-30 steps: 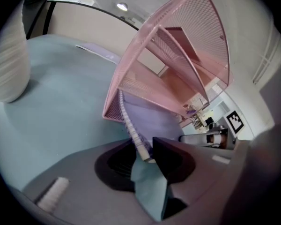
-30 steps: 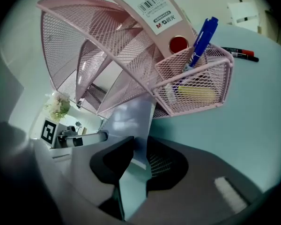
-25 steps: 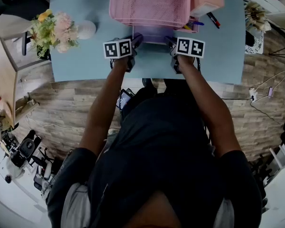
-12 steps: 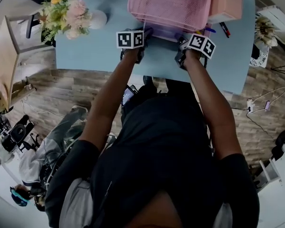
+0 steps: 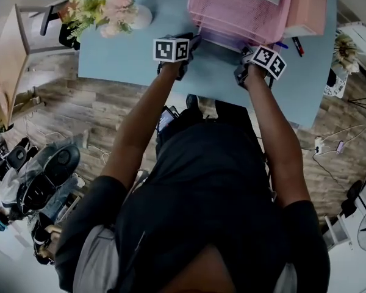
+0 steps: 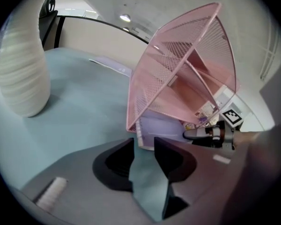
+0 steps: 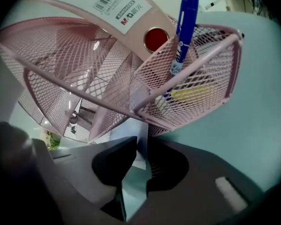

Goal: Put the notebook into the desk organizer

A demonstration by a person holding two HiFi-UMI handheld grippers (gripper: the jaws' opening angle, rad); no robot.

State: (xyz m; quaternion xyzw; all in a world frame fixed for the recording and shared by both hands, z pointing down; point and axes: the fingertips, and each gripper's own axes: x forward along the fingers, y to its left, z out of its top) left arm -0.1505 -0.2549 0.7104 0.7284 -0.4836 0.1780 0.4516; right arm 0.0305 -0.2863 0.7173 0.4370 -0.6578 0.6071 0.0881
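Now your left tool (image 6: 144,145) is opening, nothing pressed between its jaws; your right tool (image 7: 141,148) pinches a corner of the lavender notebook (image 6: 163,123), tucked low in the pink desk organizer (image 7: 75,64), pen cup (image 7: 199,86) just above.

This looks like an office workroom. A pale blue desk (image 5: 128,66) carries a pink mesh organizer (image 5: 232,11) at the tabletop's far edge, with pens (image 7: 185,27) in its cup and a labelled file box (image 7: 126,8) beside it. Flowers (image 5: 100,5) stand at the far left corner. Cables (image 5: 338,148) and gear (image 5: 43,176) lie on the wood-look floor (image 5: 91,118), under ceiling lights (image 6: 125,18).
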